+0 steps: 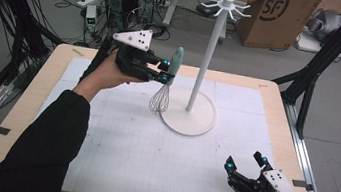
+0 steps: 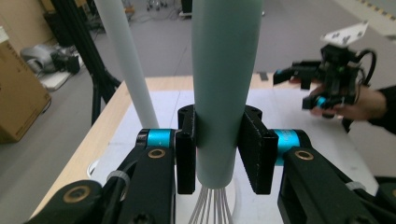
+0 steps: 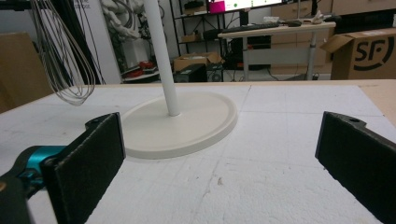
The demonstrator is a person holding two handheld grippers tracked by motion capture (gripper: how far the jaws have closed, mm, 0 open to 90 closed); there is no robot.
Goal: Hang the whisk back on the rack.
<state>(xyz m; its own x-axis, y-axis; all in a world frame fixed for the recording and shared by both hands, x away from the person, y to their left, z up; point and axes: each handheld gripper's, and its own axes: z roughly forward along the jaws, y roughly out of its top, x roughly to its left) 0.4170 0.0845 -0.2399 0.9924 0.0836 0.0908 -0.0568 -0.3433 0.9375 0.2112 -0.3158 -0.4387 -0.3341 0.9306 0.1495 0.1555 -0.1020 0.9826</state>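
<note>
White mat — left gripper clamps whisk upright, off table; right gripper wide.

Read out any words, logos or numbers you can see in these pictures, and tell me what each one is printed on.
"SF" on the side of the brown cardboard box beyond the table, at the right of the right gripper view.
"SF" in a ring on the cardboard box on the floor in the high view; probably the same box.
Screen in the background: too small to read.

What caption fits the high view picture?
Left tongs hold a whisk upright beside a white hook stand.
</note>
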